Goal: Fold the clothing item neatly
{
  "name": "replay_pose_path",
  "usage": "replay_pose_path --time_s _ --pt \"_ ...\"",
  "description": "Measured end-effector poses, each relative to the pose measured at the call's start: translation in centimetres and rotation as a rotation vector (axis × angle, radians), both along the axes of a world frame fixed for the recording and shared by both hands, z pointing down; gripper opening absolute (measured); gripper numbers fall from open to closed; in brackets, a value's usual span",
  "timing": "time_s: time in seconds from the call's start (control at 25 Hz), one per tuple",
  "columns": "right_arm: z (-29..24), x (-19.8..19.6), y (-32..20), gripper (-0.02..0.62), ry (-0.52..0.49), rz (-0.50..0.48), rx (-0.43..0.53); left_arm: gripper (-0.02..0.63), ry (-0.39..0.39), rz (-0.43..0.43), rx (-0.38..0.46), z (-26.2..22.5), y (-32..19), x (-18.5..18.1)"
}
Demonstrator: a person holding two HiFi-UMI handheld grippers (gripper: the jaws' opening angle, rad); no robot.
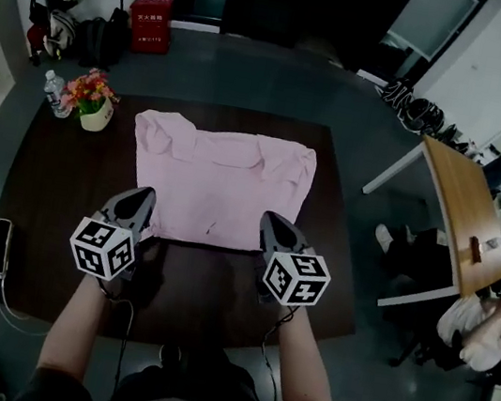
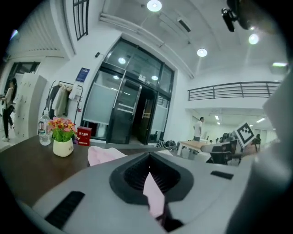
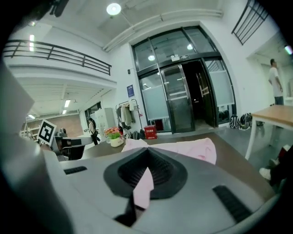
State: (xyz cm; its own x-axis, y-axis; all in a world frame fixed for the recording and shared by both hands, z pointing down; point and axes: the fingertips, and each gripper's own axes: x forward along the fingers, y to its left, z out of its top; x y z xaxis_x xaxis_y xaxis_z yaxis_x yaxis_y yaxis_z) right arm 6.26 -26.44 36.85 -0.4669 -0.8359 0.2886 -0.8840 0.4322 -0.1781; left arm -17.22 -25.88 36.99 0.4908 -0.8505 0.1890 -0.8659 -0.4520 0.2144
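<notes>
A pink garment (image 1: 220,185) lies spread flat on the dark brown table (image 1: 59,210), its far edge rumpled. My left gripper (image 1: 146,196) sits at the garment's near left corner and my right gripper (image 1: 270,218) at its near right corner. In the left gripper view, a strip of pink cloth (image 2: 154,192) is pinched between the shut jaws, with the rest of the garment (image 2: 103,154) beyond. The right gripper view shows the same: pink cloth (image 3: 143,185) clamped in the shut jaws, and the garment (image 3: 183,148) stretched out ahead on the table.
A white pot of flowers (image 1: 96,110) and a water bottle (image 1: 54,92) stand at the table's far left corner. A phone on a cable (image 1: 0,244) lies at the left edge. A wooden table (image 1: 462,216) with seated people is off to the right.
</notes>
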Motion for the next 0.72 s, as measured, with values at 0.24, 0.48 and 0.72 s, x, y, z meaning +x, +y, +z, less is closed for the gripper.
replay_pose_path --time_s 0.24,0.48,0.72 --pt "-1.7 -2.4 8.8 -0.006 -0.003 -0.028 0.025 0.011 -0.060 0.175 -0.013 0.3 8.9 2.7" --pt "-3.6 -2.9 14.9 -0.006 -0.032 -0.071 0.066 0.010 0.010 0.209 0.001 -1.4 16.2 4.8" --pt "-2.4 0.8 22.0 -0.006 0.010 -0.077 0.091 0.011 0.025 0.208 0.008 -1.0 22.9 9.4"
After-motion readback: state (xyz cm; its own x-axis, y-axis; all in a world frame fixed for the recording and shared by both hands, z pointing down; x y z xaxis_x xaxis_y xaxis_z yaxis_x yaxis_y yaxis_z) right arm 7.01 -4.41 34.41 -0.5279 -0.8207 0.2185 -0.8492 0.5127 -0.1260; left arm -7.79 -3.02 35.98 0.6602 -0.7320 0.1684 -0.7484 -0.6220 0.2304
